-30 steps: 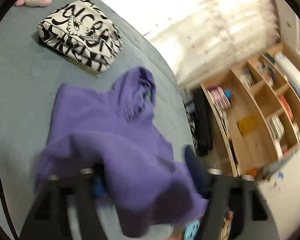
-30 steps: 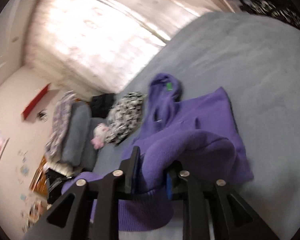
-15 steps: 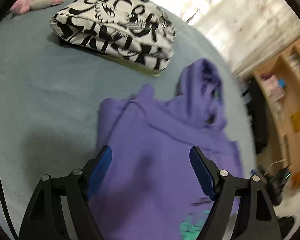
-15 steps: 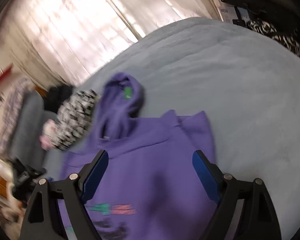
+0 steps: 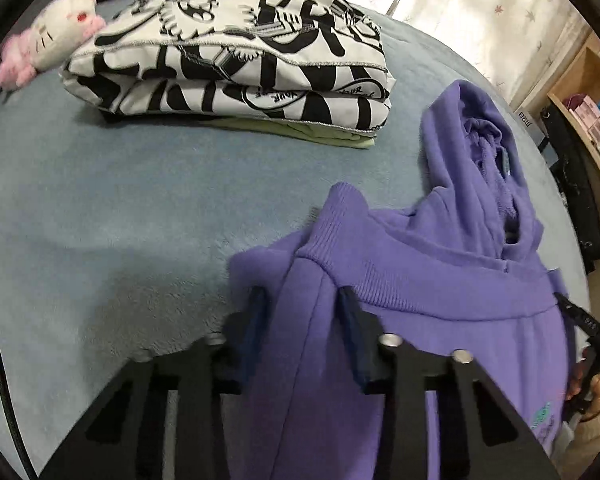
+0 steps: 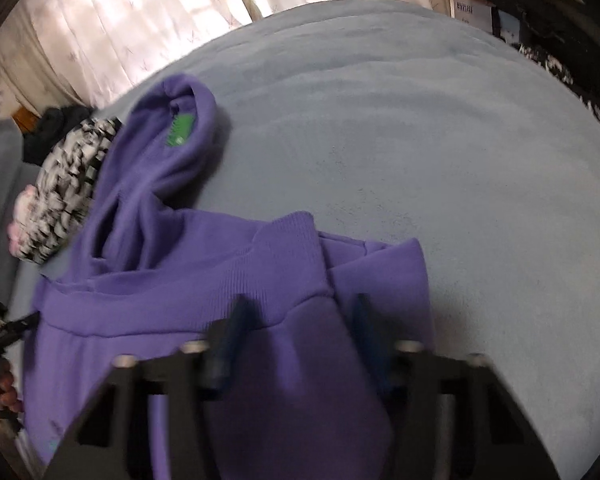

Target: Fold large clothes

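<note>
A purple fleece hooded sweatshirt lies on a pale blue plush bed cover, its lower half doubled up so the ribbed hem now sits just below the hood, where a second ago that hem hung bunched from both tools above the bed. Half a second back both pairs of jaws stood wide over the flattened fabric; now both are closing again. The left gripper has a ridge of the folded left edge, with the ribbed band on top, standing between its blue pads, which look to be meeting the cloth; the right gripper is closing on the matching corner at the right edge, though blur there makes the contact harder to judge. That reads as the bottom-to-top fold being finished and a fresh hold being taken at the two upper corners, likely for a further fold or to carry the bundle. Beyond the sweatshirt, well apart from it, rests a folded white garment with bold black lettering, stacked on a pale yellow-green one, with a pink-and-white plush toy beside it.
</note>
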A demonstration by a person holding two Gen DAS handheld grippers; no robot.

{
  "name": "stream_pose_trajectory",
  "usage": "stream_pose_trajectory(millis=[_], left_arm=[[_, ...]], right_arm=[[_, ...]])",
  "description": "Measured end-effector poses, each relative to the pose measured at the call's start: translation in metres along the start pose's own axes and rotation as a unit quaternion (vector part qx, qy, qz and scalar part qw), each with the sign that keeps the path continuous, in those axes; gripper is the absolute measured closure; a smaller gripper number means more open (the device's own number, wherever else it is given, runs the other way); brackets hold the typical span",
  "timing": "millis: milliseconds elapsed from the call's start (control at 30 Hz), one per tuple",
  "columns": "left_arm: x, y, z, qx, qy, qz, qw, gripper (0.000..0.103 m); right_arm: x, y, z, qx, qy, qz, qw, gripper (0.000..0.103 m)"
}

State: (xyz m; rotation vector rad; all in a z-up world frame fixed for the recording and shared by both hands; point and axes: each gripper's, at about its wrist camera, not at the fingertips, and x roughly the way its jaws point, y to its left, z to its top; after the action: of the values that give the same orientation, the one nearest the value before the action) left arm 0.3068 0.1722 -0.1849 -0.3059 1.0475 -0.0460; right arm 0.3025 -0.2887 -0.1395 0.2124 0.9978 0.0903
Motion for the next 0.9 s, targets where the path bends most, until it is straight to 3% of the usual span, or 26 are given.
stream_pose_trajectory(millis=[67,233,367,467,567,667,733,833,900], left_arm=[[-0.007,-0.002,-0.004,0.002,-0.017,0.008,0.9998,0.078],[-0.031,-0.014,-0.004,0.017,-0.053,0.014,0.9983,0.083],[-0.031,-0.022,0.000,0.025,-0.070,0.034,0.9967,0.083],[-0.008,-0.021,0.000,0.027,-0.064,0.064,0.9955,0.083],[0.006,-0.016,-0.009,0.030,-0.085,0.070,0.9935,0.077],[0.005,-0.006,-0.014,0.014,-0.104,0.051,0.9932,0.071],[0.005,0.005,-0.013,-0.014,-0.101,0.045,0.9938,0.045],[0.002,0.020,-0.010,-0.055,-0.090,0.028,0.9940,0.041],[-0.008,0.012,-0.007,-0.037,-0.094,0.050,0.9936,0.043]], right_arm=[[-0.010,-0.001,-0.005,0.005,-0.023,0.003,1.000,0.092],[-0.059,0.000,-0.009,0.000,-0.102,0.009,0.995,0.094],[-0.074,-0.001,-0.002,0.003,-0.137,0.005,0.991,0.094],[-0.044,0.002,0.000,-0.003,-0.109,-0.023,0.994,0.094],[-0.001,-0.007,-0.009,0.011,-0.066,-0.043,0.997,0.093],[-0.006,-0.011,-0.017,0.019,-0.086,-0.037,0.995,0.093],[-0.007,-0.014,-0.017,0.024,-0.085,-0.028,0.996,0.093],[-0.008,-0.018,-0.014,0.027,-0.069,-0.020,0.997,0.088],[-0.010,-0.007,-0.011,0.011,-0.053,-0.043,0.998,0.083]])
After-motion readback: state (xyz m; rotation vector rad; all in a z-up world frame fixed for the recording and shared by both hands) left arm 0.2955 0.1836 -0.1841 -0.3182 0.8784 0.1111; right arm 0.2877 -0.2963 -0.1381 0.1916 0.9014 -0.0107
